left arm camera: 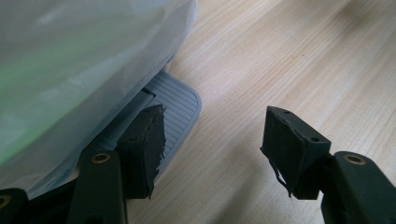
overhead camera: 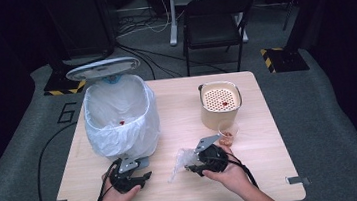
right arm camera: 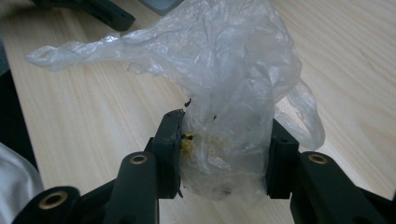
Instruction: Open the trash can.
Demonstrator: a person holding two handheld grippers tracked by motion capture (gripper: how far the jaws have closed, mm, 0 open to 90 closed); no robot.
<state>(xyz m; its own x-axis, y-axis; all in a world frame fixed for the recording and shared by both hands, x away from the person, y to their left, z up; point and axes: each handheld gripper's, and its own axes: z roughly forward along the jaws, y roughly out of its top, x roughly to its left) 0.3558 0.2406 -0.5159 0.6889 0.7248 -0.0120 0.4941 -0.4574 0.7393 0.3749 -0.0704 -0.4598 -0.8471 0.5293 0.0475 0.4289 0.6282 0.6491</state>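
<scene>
The plastic bag [right arm camera: 233, 84], clear and crumpled, is pinched between the jaws of the right gripper [right arm camera: 224, 154]; it is seen in the high view lying on the wooden table [overhead camera: 186, 190] just left of that gripper, near the front edge. Small yellow and dark bits are seen inside it. The left gripper [left arm camera: 212, 144] is held with its jaws spread and nothing between them, low over the table beside the grey pedal [left arm camera: 180, 105] of the bin [overhead camera: 120, 114]. The bin is lined with a white bag, its lid [overhead camera: 102, 68] raised. A cream pot [overhead camera: 220, 105] with a perforated insert stands to the right, a small cup [overhead camera: 229, 134] just in front of it.
</scene>
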